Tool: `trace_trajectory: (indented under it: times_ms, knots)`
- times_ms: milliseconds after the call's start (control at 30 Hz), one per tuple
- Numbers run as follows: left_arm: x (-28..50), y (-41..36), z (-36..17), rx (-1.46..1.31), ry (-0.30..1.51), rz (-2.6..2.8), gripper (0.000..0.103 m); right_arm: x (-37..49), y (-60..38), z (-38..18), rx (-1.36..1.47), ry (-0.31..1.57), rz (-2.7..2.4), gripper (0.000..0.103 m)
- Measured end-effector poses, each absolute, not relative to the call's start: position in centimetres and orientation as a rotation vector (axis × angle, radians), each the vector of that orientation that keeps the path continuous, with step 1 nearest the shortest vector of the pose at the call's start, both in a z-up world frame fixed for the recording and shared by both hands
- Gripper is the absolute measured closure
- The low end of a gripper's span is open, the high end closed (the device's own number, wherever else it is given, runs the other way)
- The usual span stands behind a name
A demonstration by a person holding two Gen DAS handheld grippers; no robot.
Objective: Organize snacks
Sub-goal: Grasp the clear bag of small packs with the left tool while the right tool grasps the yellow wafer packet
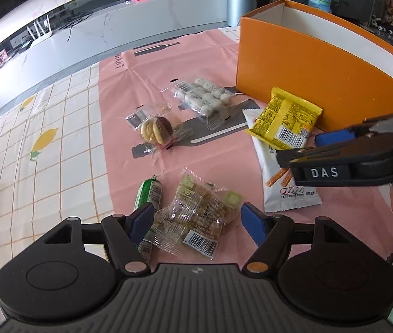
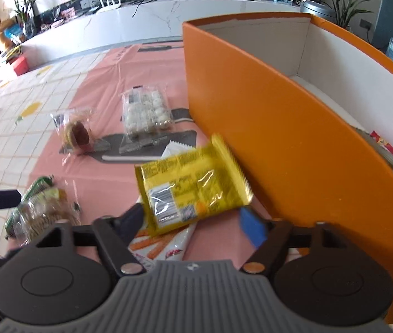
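Yellow snack packet (image 2: 193,187) between right tool (image 2: 193,222) pads, beside orange box (image 2: 279,144)

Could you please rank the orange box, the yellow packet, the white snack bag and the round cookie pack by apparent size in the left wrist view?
1. orange box
2. white snack bag, partly covered
3. yellow packet, near the bag's visible size, so unsure
4. round cookie pack

The tall orange box (image 2: 293,149) walled off everything toward two o'clock of the right gripper (image 2: 196,222); only its open top gave entry. Toward eleven o'clock, bare pink mat (image 2: 107,83) lay open between the scattered snack packets.
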State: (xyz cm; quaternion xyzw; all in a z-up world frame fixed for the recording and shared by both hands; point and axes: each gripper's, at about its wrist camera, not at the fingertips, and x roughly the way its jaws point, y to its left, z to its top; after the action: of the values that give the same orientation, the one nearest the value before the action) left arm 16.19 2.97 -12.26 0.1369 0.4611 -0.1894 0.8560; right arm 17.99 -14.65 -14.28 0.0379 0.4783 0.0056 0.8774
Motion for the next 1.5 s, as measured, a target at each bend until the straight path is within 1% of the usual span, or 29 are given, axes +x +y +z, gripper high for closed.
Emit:
trace_trajectory:
  times_ms: [33, 100, 167, 200, 267, 333, 367, 433, 533, 600, 633, 667, 700, 733, 767, 800, 833, 900, 967, 1000, 1100, 1167, 1333, 1500]
  knots:
    - [16.2, 3.1, -12.3, 0.276, 0.976, -0.397, 0.022, 17.6, -14.9, -14.3, 0.097, 0.989, 0.026, 0.055]
    - [16.0, 3.1, -12.2, 0.258, 0.984, -0.393, 0.025, 17.1, -15.0, -14.2, 0.1, 0.986, 0.055, 0.077]
    - [15.7, 3.1, -12.1, 0.245, 0.988, -0.392, 0.029, 16.5, -14.7, -14.0, 0.067, 0.983, 0.077, 0.083]
    - [15.6, 3.0, -12.1, 0.241, 0.989, -0.392, 0.033, 16.0, -14.5, -13.9, 0.045, 0.981, 0.085, 0.087]
    - [15.3, 2.8, -12.0, 0.235, 0.987, -0.387, 0.04, 15.4, -14.5, -13.8, 0.022, 0.981, 0.094, 0.091]
    - [15.1, 2.7, -12.0, 0.223, 0.987, -0.388, 0.051, 14.7, -14.7, -13.7, 0.02, 0.99, 0.104, 0.095]
    - [14.9, 2.6, -12.0, 0.217, 0.984, -0.389, 0.054, 14.3, -14.8, -13.7, 0.019, 0.994, 0.109, 0.096]
    - [14.8, 2.6, -12.0, 0.201, 0.986, -0.383, 0.067, 13.4, -15.1, -13.7, 0.008, 1.008, 0.119, 0.097]
    - [14.6, 2.9, -12.1, 0.163, 1.002, -0.38, 0.074, 11.9, -15.5, -14.0, 0.01, 1.049, 0.145, 0.098]
    - [14.4, 3.1, -12.1, 0.145, 1.009, -0.374, 0.074, 11.0, -15.5, -13.9, 0.0, 1.055, 0.151, 0.097]
    - [14.3, 3.1, -12.0, 0.141, 1.006, -0.369, 0.073, 10.8, -15.5, -13.8, -0.001, 1.058, 0.146, 0.096]
    - [14.2, 3.1, -11.9, 0.137, 1.0, -0.36, 0.073, 10.6, -15.6, -13.7, 0.002, 1.057, 0.138, 0.09]
    - [14.1, 3.1, -11.8, 0.133, 0.988, -0.345, 0.067, 10.5, -15.7, -13.6, 0.007, 1.053, 0.129, 0.074]
    - [14.1, 3.1, -11.6, 0.126, 0.981, -0.339, 0.054, 10.4, -15.8, -13.4, 0.013, 1.047, 0.121, 0.064]
    - [14.0, 3.2, -11.4, 0.111, 0.974, -0.335, 0.047, 10.4, -16.0, -13.2, 0.024, 1.036, 0.107, 0.048]
    - [14.0, 3.2, -11.3, 0.091, 0.967, -0.326, 0.035, 10.5, -16.3, -12.9, 0.042, 1.024, 0.092, 0.036]
    - [14.1, 3.3, -11.1, 0.07, 0.962, -0.315, 0.03, 10.5, -16.6, -12.6, 0.066, 1.013, 0.079, 0.032]
    - [14.6, 3.5, -10.9, 0.02, 0.958, -0.295, 0.028, 10.9, -17.5, -12.2, 0.149, 1.001, 0.043, 0.021]
    - [15.2, 3.6, -10.8, -0.041, 0.965, -0.279, 0.025, 11.5, -18.6, -12.2, 0.258, 1.007, 0.013, 0.016]
    - [15.5, 3.7, -10.8, -0.067, 0.969, -0.275, 0.024, 11.9, -19.2, -12.4, 0.321, 1.021, -0.001, 0.015]
    - [16.5, 3.6, -11.1, -0.124, 0.981, -0.254, 0.024, 13.0, -20.1, -13.3, 0.463, 1.065, -0.024, 0.015]
    - [17.0, 3.3, -11.4, -0.126, 0.985, -0.238, 0.024, 13.5, -20.1, -13.8, 0.507, 1.082, -0.039, 0.015]
    - [17.7, 2.3, -12.1, -0.039, 0.974, -0.216, 0.024, 14.3, -18.9, -13.9, 0.444, 1.056, -0.055, 0.015]
    - [17.8, 1.2, -13.2, 0.057, 0.98, -0.199, 0.024, 15.0, -18.0, -14.2, 0.322, 1.023, -0.079, 0.017]
